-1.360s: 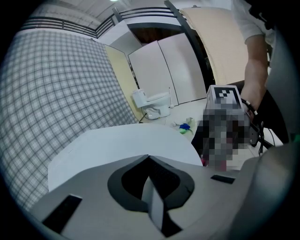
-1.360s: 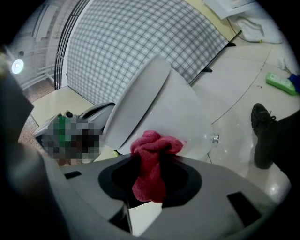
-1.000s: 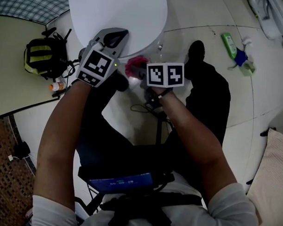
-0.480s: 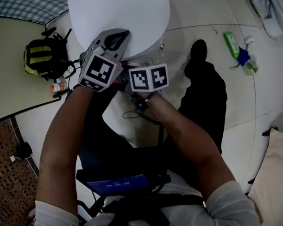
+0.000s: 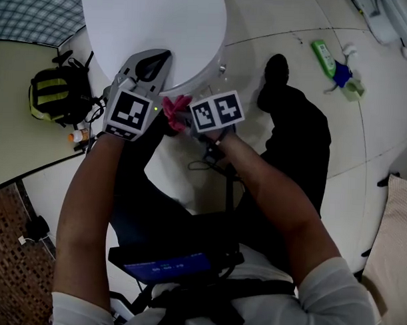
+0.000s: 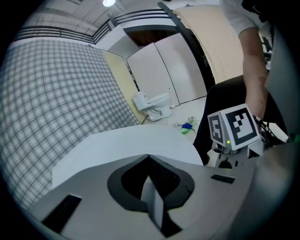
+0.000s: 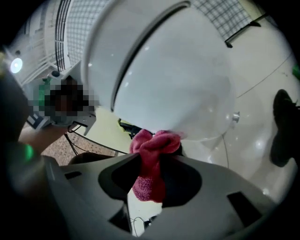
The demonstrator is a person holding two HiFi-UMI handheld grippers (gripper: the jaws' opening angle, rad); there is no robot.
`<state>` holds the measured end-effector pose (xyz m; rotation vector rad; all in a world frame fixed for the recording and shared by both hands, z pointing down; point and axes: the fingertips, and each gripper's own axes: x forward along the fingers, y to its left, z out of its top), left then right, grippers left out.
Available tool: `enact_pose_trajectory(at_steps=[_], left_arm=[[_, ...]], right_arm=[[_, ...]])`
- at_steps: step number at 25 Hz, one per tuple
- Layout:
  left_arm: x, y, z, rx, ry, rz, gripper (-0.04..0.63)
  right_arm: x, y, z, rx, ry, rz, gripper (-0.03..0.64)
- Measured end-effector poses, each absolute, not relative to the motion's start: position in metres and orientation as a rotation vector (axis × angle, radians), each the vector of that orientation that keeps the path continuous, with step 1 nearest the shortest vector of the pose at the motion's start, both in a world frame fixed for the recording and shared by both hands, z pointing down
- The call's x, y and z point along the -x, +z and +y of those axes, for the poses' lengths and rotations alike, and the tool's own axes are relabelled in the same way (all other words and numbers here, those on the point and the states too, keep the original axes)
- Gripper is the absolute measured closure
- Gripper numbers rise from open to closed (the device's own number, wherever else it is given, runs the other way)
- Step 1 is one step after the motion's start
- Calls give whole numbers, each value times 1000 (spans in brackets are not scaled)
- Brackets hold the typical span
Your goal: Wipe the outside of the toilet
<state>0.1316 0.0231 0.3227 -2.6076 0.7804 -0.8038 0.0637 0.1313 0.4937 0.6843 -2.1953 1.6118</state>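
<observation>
At my nine o'clock a black and yellow backpack [image 5: 56,93] sat on the floor, well apart from the job. Next came my left tongs [image 5: 154,60], pressed together with nothing between them, their tip over the near edge of the toilet [image 5: 155,23]. I could not tell whether they rested on it. Seen along those tongs [image 6: 149,161], the closed white lid [image 6: 136,143] spread flat ahead of me.

The toilet stood at my twelve o'clock. I judged it hard, glossy and slippery, fixed to the floor, with nothing on it worth gripping. It only needed pressing against, and gently on the lid, which might rock on its hinge.

Just below the rim, at the lid's six o'clock, was the pink cloth [image 5: 175,111]. My right tongs [image 5: 192,118] had it pinched. Along the right tongs [image 7: 158,161] the cloth [image 7: 157,143] bunched up above the jaws and hung limp beneath them, with its top close under the curved white shell [image 7: 173,70]. Whether it touched I could not say. It looked soft, light and fluffy, likely to fold over or slip free under a hard rub. I thought the best hold was deep across the middle of the wad, with a good tuft left out front to meet the porcelain.

At my two o'clock a green bottle [image 5: 322,56] lay on the tiles.
</observation>
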Motion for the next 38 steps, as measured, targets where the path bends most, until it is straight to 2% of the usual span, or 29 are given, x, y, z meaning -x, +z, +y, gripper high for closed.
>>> enact_pose_trajectory(at_steps=[9,16,19,23,38], left_arm=[[-132,323,22,2605,-805,794,615],[-132,322,22,2607,-810,789,615],[-131,322,22,2607,-812,793,615],[-132,323,20,2616,-814,802,615],[-130,322,18,2609,-826,825,615]], right_arm=[[-178,530,85,-1011,1457,-1948,477],[-281,534,41,-1335,1527,-1791,477],[-302,521,16,-1505,1646,-1863,477],[-300,503,-6,-1606,1763,-1991,477],[-233,523,36,-1334,1825,-2007,477]])
